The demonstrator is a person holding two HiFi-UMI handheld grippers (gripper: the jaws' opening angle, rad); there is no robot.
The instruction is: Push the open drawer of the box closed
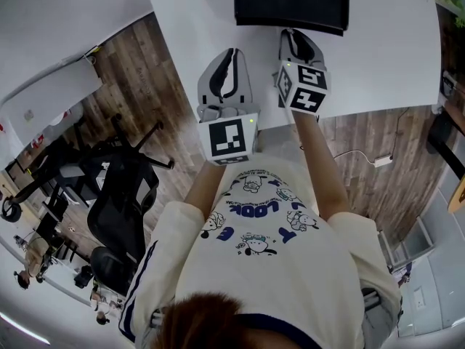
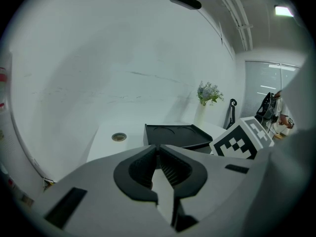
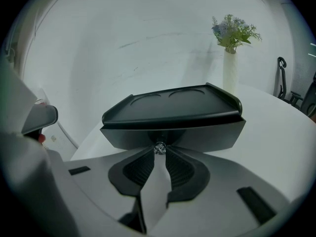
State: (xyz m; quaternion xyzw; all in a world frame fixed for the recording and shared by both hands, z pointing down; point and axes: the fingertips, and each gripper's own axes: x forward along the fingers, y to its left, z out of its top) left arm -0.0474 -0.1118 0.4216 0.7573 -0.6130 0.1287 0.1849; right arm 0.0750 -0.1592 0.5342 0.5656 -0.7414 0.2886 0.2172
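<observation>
white table (image 1: 189,20) with black box (image 1: 290,2), wood floor (image 1: 138,71)

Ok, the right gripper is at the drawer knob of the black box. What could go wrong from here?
1. The right gripper pinches only the small knob with its tips. A push slightly off line could slip off the knob or skew the drawer.
2. The black box stands unbraced on the smooth white table, and the left gripper is shut and off to one side. The box may slide back instead of the drawer closing.
</observation>
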